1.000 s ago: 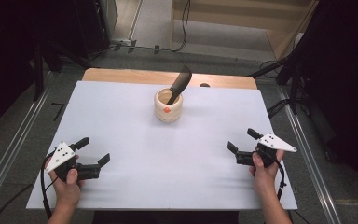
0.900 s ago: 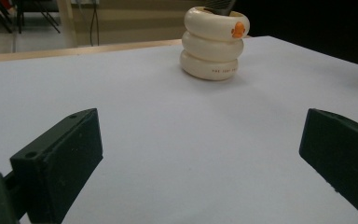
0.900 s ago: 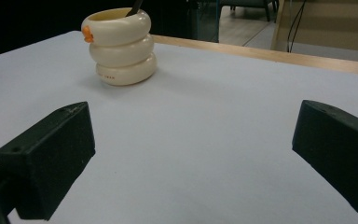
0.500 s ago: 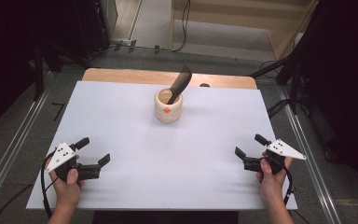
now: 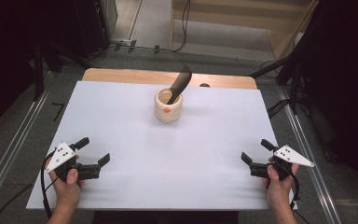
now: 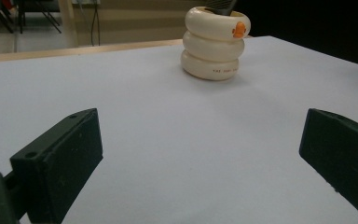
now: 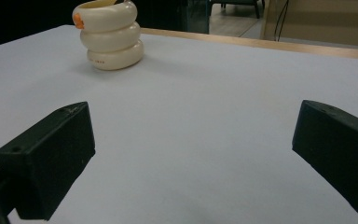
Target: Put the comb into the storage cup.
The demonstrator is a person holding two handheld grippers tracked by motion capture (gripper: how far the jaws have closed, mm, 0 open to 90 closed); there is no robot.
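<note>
Fingers on both grippers stand apart and hold nothing: the left gripper (image 5: 92,151) and right gripper (image 5: 257,152) rest low at the near corners of the white table (image 5: 121,116). Far from both, near the far edge on the centre line, stands a cream ringed cup (image 5: 168,106). A dark tool (image 5: 179,84) leans in it, tilting up toward the far right. Neither gripper appears clearly nearer.

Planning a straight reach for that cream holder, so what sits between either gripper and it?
Nothing visible. Bare white table runs from the left gripper and the right gripper to the cream holder.
</note>
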